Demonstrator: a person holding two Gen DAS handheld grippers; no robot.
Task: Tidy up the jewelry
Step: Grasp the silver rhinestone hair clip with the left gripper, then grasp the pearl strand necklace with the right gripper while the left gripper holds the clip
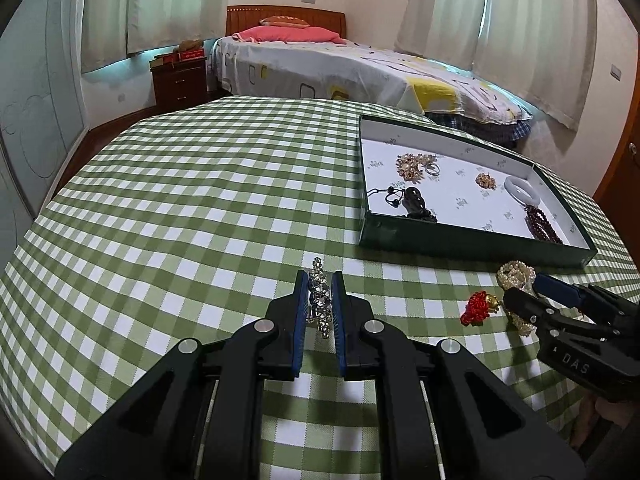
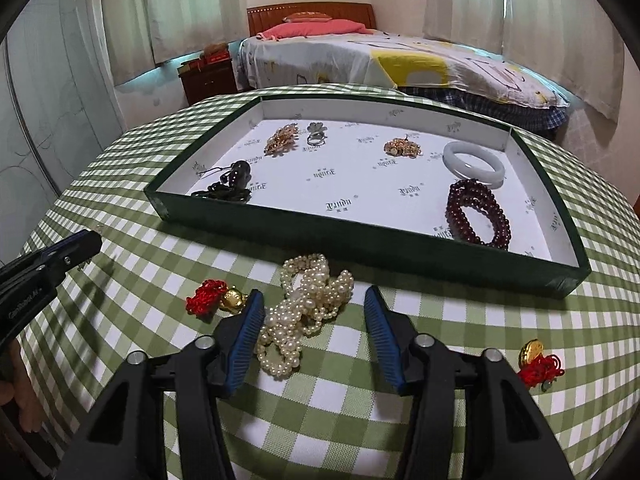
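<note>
Covering the whole work surface, a green-and-white checked tablecloth [image 1: 192, 200] carries every item in the scene. A shallow green tray [image 2: 360, 242] with a white printed liner sits on the cloth, at the far right in the left wrist view and directly ahead in the right wrist view.

Tray contents:
- a white bangle [image 2: 474, 162] near the right wall, with a dark red bead bracelet [image 2: 480, 214] just in front of it;
- a black bead necklace [image 2: 228, 184] in the near-left corner;
- two gold-coloured pieces [image 2: 282, 139] [image 2: 402, 147] toward the back, with a silver ring [image 2: 317, 134] beside the left one.

Left gripper [image 1: 320, 284]: the blue pads are drawn close and pinch a rhinestone hair clip [image 1: 322, 300], which stands on edge between them, its tip projecting past the fingertips over the cloth, well apart from the tray.

Right gripper [image 2: 314, 300]: the jaws are spread wide, one finger on each side of a heaped pearl necklace [image 2: 308, 304] that lies on the cloth just in front of the tray's near wall. Whether either pad touches the pearls cannot be determined.

A red knotted charm with a gold piece [image 2: 218, 298] lies just left of the pearls. A second red and gold charm [image 2: 538, 362] lies on the cloth outside the right finger.
</note>
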